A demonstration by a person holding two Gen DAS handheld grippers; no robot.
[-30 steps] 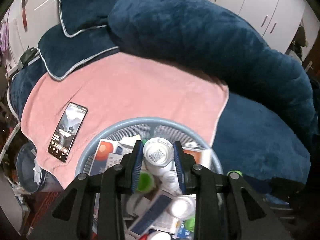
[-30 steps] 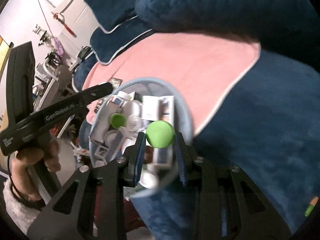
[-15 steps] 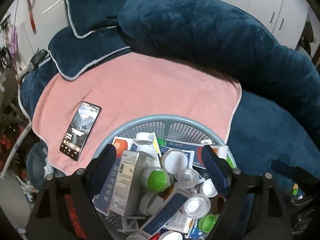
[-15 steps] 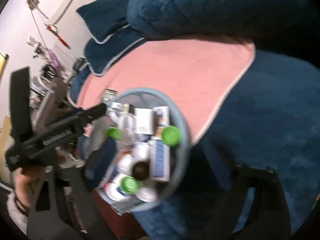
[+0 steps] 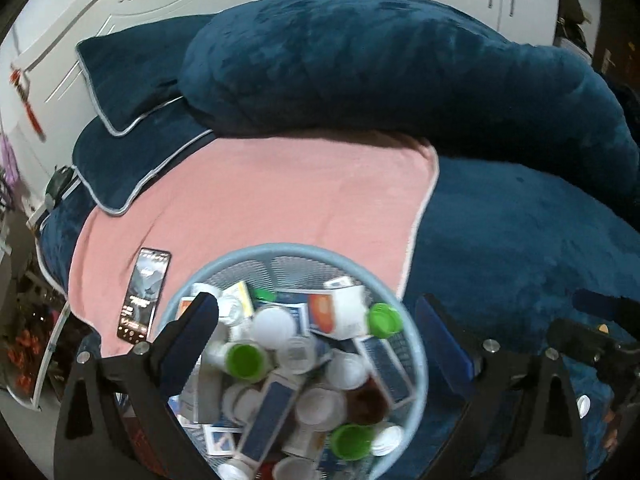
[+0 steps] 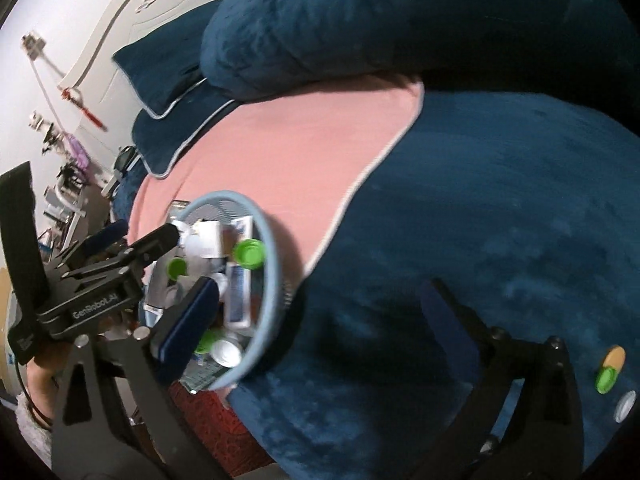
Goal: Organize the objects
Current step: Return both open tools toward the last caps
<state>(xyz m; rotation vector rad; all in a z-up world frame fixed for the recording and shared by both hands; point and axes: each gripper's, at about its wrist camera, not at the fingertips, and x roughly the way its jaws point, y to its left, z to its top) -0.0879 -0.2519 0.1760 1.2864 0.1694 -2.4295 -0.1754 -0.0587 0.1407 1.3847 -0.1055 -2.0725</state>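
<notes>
Both jaws, just opened wide, hold nothing: left gripper (image 5: 316, 316) frames the basket (image 5: 418, 344) (bottles, boxes); right gripper (image 6: 320, 296) has it lower left.

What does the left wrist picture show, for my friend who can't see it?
A round blue basket full of bottles and boxes sits on a pink towel on a blue bed. The left tongs hang wide open over it, holding nothing, having just opened. A phone lies on the towel beside the basket.
</notes>
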